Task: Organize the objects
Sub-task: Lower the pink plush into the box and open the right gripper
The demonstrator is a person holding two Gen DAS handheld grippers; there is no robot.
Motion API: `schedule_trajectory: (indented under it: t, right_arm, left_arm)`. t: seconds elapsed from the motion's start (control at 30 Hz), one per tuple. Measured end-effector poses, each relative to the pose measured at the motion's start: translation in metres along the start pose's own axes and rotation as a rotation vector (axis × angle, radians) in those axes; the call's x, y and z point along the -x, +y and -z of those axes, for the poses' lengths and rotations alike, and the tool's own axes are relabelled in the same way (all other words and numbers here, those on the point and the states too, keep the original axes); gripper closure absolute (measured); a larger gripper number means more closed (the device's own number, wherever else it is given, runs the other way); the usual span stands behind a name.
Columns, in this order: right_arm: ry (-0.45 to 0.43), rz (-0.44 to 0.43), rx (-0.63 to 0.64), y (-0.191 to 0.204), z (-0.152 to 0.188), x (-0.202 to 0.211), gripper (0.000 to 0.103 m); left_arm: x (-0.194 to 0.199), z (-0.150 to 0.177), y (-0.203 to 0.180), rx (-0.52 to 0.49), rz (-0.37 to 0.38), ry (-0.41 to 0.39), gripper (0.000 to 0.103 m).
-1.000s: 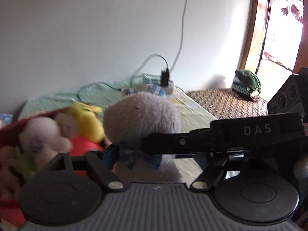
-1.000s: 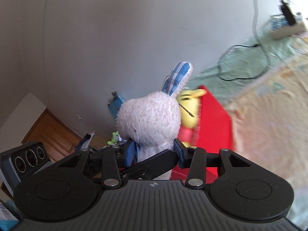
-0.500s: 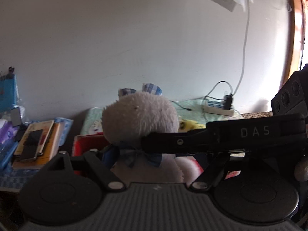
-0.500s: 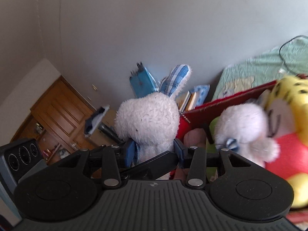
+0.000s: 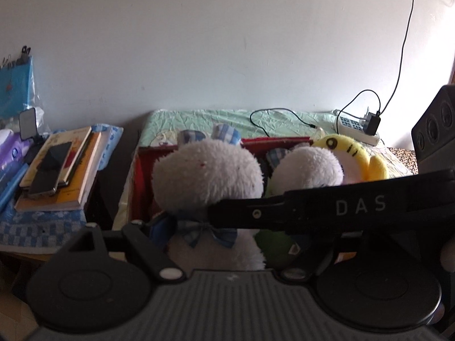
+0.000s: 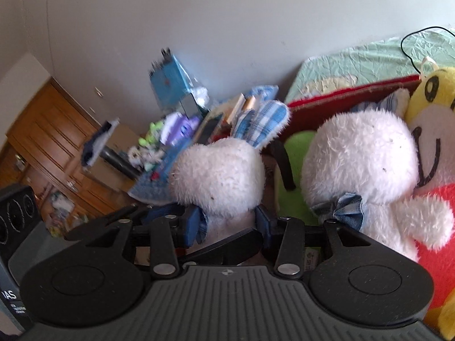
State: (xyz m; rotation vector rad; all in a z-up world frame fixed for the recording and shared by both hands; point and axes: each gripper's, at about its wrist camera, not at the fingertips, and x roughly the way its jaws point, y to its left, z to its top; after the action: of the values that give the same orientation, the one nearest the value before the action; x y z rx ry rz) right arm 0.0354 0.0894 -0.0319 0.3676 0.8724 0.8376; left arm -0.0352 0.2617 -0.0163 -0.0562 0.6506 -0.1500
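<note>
A white plush rabbit (image 5: 207,176) with blue checked ears and a bow hangs over a red box (image 5: 142,176) of plush toys. My right gripper (image 6: 229,221) is shut on its neck, blue pads pressing both sides and closing tighter. One right finger (image 5: 312,210) crosses the left wrist view. My left gripper (image 5: 230,227) is opening around the rabbit's body. Its left pad brushes the bow, and green plush (image 5: 273,244) shows on the right side. In the box (image 6: 341,96) sit a second white rabbit (image 6: 361,153) and a yellow plush (image 6: 426,108).
Left of the box, a side table with a blue checked cloth carries stacked books and a phone (image 5: 57,170). Behind the box lies a green bed sheet (image 5: 199,119) with a power strip and cable (image 5: 358,128). A wooden cabinet (image 6: 42,130) stands far left.
Both grippers carried the rabbit leftwards from over the bed to the red box and a little down. The side table came into view. The second rabbit now sits right beside the held one.
</note>
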Motion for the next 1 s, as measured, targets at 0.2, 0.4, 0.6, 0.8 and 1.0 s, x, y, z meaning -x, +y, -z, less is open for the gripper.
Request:
schedule_trajectory:
  t: [0.2,0.4,0.6,0.8,1.0]
  right_arm:
    - [-0.012,0.017,-0.006,0.003,0.002,-0.004,0.058]
    - [-0.067,0.021,-0.035,0.006,0.007,0.012,0.053]
    - [-0.161,0.084,-0.02,0.019,0.013,0.044,0.048]
    - [-0.294,0.237,-0.013,0.031,0.024,0.085,0.042]
    - [-0.371,0.446,-0.037,0.03,0.032,0.118,0.034]
  left_arm:
    - [-0.007,0.005,0.006,0.032,0.015,0.053,0.017]
    - [-0.001,0.006,0.002,0.024,0.013,0.055,0.008]
    - [0.018,0.004,-0.013,-0.024,-0.046,0.032,0.008]
    - [0.031,-0.011,-0.033,-0.066,-0.112,0.045,0.008]
    - [0.031,-0.025,-0.065,-0.082,-0.106,0.099,0.005]
